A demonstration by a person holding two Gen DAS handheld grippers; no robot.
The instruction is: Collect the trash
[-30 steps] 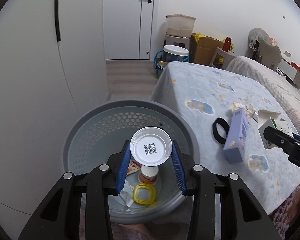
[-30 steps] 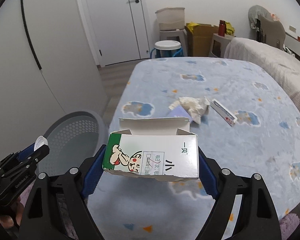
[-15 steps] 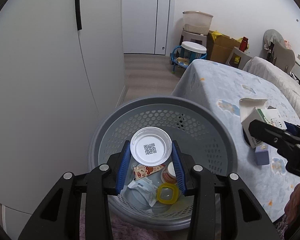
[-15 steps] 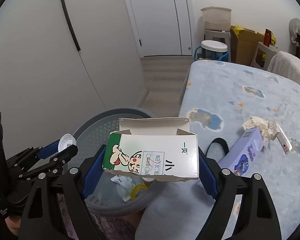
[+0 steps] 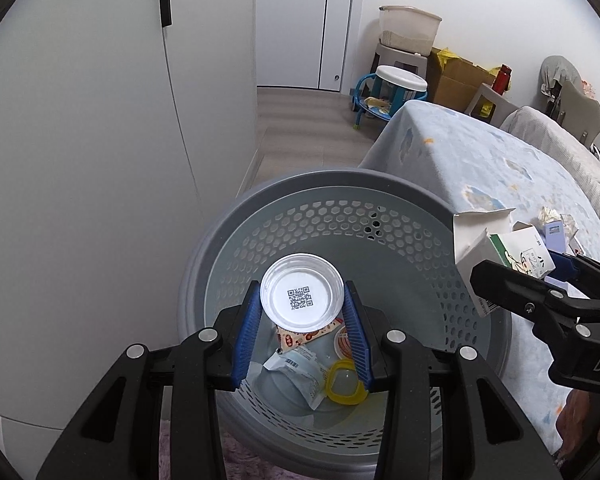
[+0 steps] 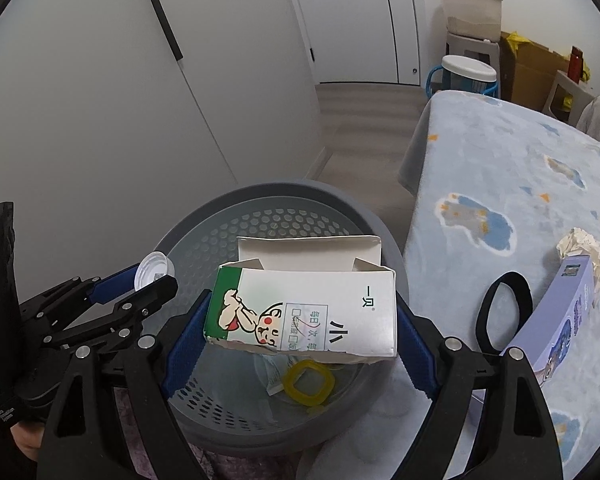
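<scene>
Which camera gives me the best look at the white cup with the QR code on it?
The left wrist view: the white cup faces the lens between the left tongs, QR code plain, above the basket. The right wrist view shows only its edge-on side at far left.

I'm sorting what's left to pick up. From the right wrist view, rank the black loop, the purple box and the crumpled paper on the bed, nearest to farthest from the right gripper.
1. Black loop: on the bed, just right of the right gripper.
2. Purple box: beside the loop, further right.
3. Crumpled paper: beyond the box's far end.
</scene>
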